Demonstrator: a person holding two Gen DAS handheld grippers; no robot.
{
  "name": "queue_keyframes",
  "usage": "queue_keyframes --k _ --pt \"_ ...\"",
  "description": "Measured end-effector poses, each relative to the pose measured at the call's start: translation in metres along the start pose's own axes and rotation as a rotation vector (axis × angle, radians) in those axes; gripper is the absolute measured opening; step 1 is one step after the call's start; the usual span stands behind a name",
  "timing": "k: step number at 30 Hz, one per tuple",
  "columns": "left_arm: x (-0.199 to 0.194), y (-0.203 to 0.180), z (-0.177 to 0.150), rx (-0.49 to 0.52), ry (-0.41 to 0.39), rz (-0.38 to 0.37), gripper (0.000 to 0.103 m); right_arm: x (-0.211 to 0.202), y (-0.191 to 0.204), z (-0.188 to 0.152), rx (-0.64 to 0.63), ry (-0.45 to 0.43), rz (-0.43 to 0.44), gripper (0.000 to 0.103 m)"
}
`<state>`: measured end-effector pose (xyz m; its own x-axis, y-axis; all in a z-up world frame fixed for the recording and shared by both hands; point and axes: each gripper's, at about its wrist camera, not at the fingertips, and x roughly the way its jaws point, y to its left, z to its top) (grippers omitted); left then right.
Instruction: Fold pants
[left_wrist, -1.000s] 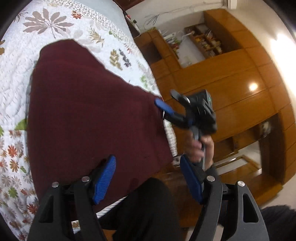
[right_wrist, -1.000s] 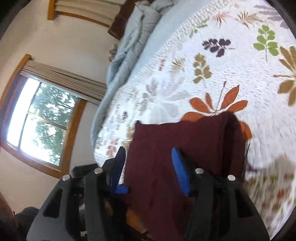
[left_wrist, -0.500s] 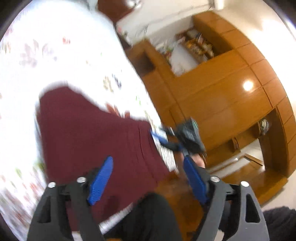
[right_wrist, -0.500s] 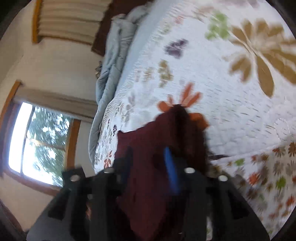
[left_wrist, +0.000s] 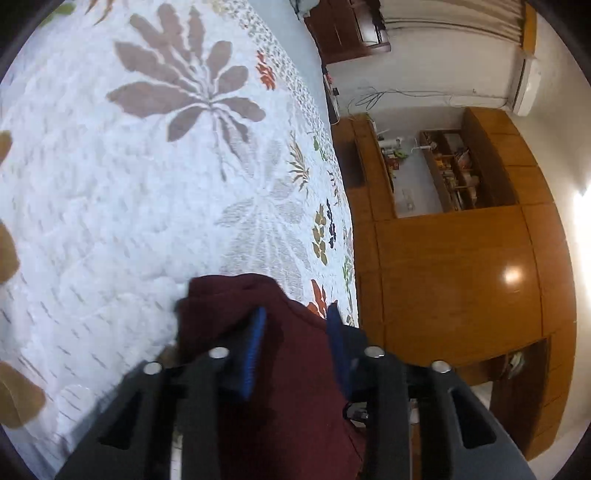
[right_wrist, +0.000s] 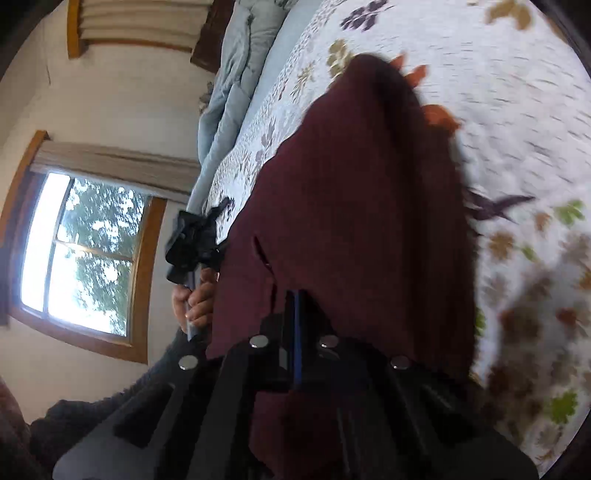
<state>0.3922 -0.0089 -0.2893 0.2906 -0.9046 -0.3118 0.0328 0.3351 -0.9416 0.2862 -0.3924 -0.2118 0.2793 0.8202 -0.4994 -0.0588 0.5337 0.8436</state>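
Here, your left gripper had its blue pads set apart, with the maroon pants bunched up between them. The cloth filled the gap and ran down under the black frame, but the pads were not closed on it; whether either pad pressed the fabric I cannot tell. The pants lay at the near edge of the white floral quilt, their far fold rising just ahead of the fingertips. Beyond the bed's edge stood the wooden wardrobe, with an open shelf unit above it and an air conditioner high on the wall.

In the right wrist view, your right gripper had its jaws pressed together, pinching an edge of the maroon pants. Only a thin blue line of the pads showed where they met. From that pinch the cloth spread away across the quilt as a broad, blurred sheet, draping over the bed's side nearest you. To the left of it you could see your left hand wrapped round the handle of the other gripper, which sat right at the fabric's left border. Further back lay a pale blue blanket heaped along the bed, and a wood-framed window with a curtain valance over it.
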Motion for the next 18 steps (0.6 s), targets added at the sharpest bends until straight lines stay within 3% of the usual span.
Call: queue_keyframes --k 4,5,6,7,8,13,14,15,16,17,18 --pt "-0.004 -0.003 0.004 -0.007 -0.002 -0.014 0.032 -0.01 0.007 -0.001 0.003 0.023 -0.032 0.003" --pt "-0.014 -0.014 0.002 0.014 -0.03 -0.007 0.041 -0.017 0.012 0.001 0.0 0.007 -0.05 0.006" --pt "-0.024 -0.021 0.0 0.04 -0.05 -0.002 0.051 -0.023 0.018 0.003 0.002 -0.013 -0.037 0.023" --pt "-0.035 -0.033 -0.007 0.078 -0.068 -0.012 0.054 -0.025 0.021 0.006 0.009 -0.033 -0.009 0.04" --pt "-0.036 -0.042 -0.014 0.098 -0.071 -0.023 0.058 -0.031 0.032 0.011 0.003 -0.067 0.018 0.044" --pt "-0.043 -0.068 -0.073 0.152 -0.008 -0.082 0.066 0.005 0.066 0.051 -0.033 -0.047 0.058 0.05" --pt "-0.042 -0.07 -0.082 0.16 0.009 -0.075 0.066 0.017 0.065 0.057 -0.03 -0.027 0.052 0.049" --pt "-0.043 -0.069 -0.09 0.171 0.018 -0.065 0.066 0.03 0.059 0.064 -0.024 -0.002 -0.005 0.038" --pt "-0.046 -0.069 -0.094 0.18 0.018 -0.048 0.066 0.033 0.055 0.07 -0.024 0.011 -0.03 0.01" --pt "-0.051 -0.068 -0.097 0.19 0.011 -0.024 0.069 0.034 0.042 0.074 0.002 0.025 -0.042 0.0" --pt "-0.058 -0.067 -0.097 0.202 -0.001 0.014 0.079 0.027 0.022 0.076 0.065 0.039 -0.008 0.0"
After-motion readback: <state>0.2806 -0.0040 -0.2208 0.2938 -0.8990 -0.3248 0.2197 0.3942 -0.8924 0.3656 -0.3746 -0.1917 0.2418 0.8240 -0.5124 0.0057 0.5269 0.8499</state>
